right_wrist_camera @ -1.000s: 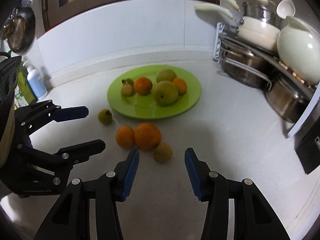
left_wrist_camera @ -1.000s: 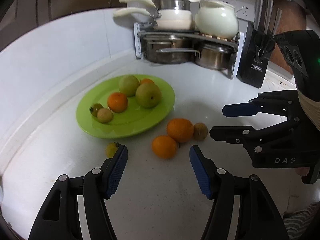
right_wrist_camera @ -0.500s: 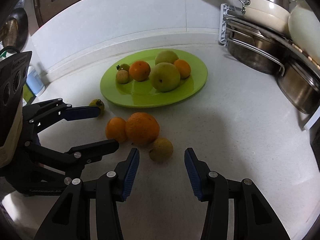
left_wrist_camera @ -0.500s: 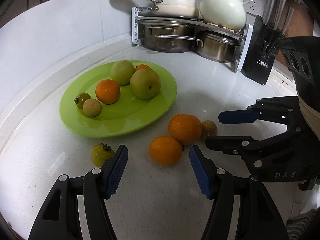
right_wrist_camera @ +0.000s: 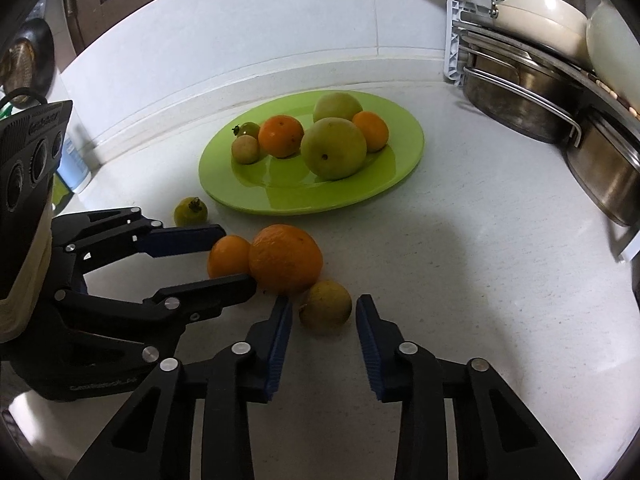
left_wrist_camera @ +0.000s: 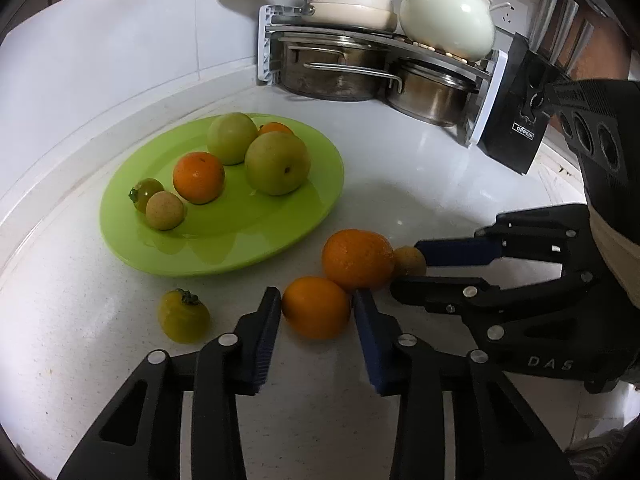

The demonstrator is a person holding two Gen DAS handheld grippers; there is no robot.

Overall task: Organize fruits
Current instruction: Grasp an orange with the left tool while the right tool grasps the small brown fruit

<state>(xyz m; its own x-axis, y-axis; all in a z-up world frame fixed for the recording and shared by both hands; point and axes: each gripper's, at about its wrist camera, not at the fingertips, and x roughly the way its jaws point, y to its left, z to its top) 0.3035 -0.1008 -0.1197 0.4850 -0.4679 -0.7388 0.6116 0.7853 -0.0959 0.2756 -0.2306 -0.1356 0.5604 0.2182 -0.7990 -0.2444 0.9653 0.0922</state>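
The small orange now sits between the fingers of the left gripper. A second ago those fingers stood wide with the fruit ahead of them. They have since come down over it and are closing, and both blue pads already lie against its skin. The small brownish fruit has gone the same way. It lies between the fingers of the right gripper, which have drawn in from a wide stance to clamp it, though the right wrist view shows a thin sliver of light at each pad. My reading is that both pickups have moved from approach to grip, so a lift toward the green plate looks like the next step.

The small orange is slightly flattened, and its wider span runs across the left fingers from pad to pad. I cannot see a stem end, so I cannot tell which way it points. The brownish fruit is close to round and has no clear long axis.

Both fruits rest on the worktop, and neither is lifted yet. The large orange lies just beyond both sets of fingertips and touches both gripped fruits, so it may roll when they leave. A yellow-green fruit lies just outside the left gripper's left finger, with its calyx tilted up. Beyond the fingertips, the plate already holds six fruits.
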